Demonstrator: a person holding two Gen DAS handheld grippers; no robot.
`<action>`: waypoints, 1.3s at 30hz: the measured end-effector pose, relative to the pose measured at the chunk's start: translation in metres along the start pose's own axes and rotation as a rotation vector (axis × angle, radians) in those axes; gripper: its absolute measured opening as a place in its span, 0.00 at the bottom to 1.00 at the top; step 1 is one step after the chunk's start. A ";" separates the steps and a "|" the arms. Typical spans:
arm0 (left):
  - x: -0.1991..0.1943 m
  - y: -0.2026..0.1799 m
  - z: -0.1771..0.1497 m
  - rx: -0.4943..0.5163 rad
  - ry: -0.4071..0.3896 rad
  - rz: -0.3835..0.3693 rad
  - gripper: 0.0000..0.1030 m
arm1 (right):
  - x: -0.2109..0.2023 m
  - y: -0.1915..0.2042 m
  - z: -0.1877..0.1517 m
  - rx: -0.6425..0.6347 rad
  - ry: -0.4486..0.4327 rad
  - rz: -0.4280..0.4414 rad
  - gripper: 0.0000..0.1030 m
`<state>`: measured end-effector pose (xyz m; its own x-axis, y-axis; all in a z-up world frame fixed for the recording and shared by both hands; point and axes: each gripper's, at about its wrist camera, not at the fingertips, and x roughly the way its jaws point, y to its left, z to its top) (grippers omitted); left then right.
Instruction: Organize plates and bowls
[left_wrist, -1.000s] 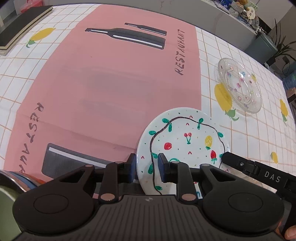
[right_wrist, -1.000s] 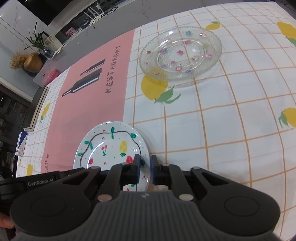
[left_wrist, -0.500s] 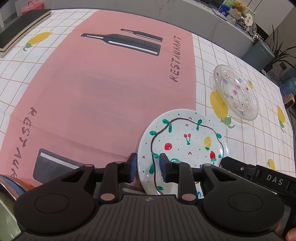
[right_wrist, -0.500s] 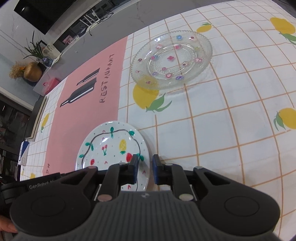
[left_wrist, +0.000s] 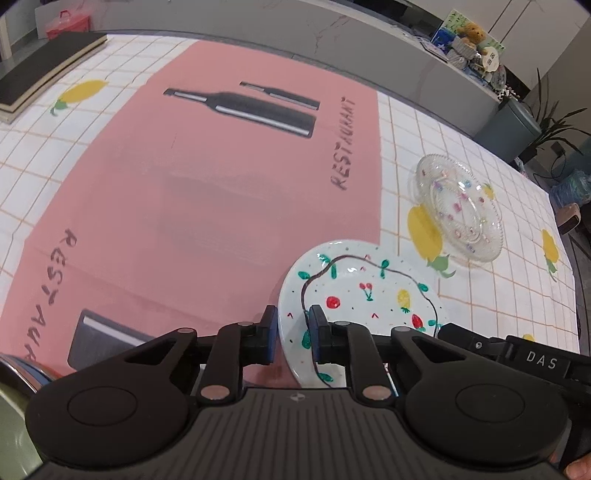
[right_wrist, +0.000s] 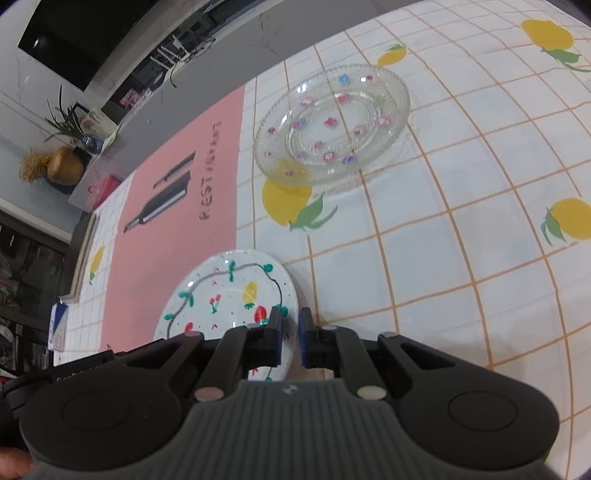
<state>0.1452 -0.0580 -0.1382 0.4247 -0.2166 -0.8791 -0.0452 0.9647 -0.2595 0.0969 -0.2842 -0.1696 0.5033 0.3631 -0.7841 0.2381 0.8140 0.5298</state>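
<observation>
The left tool (left_wrist: 291, 328) straddles the rim of the painted plate (left_wrist: 364, 291) at the plate's 8 o'clock edge, its jaws closing, with a gap still visible beside the rim. The right tool (right_wrist: 291, 334) is clamped on the same plate (right_wrist: 229, 295) at its 4 o'clock edge. The plate sits at the border of the pink placemat (left_wrist: 207, 192) on the bench's checked cloth (right_wrist: 461, 258). A glass plate (right_wrist: 332, 125) lies well apart, toward 1 o'clock from the painted one.
</observation>
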 end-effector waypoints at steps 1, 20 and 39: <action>-0.001 0.000 0.001 -0.001 -0.002 -0.002 0.19 | -0.001 0.001 0.001 0.002 -0.001 0.001 0.07; -0.027 -0.011 -0.006 -0.006 -0.027 -0.067 0.17 | -0.039 0.001 0.000 0.003 -0.040 0.002 0.06; -0.049 -0.028 -0.048 0.000 0.005 -0.166 0.16 | -0.095 -0.020 -0.033 0.007 -0.089 -0.050 0.06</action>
<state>0.0822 -0.0816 -0.1065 0.4222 -0.3735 -0.8260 0.0248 0.9156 -0.4013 0.0169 -0.3199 -0.1159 0.5626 0.2803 -0.7778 0.2705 0.8266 0.4936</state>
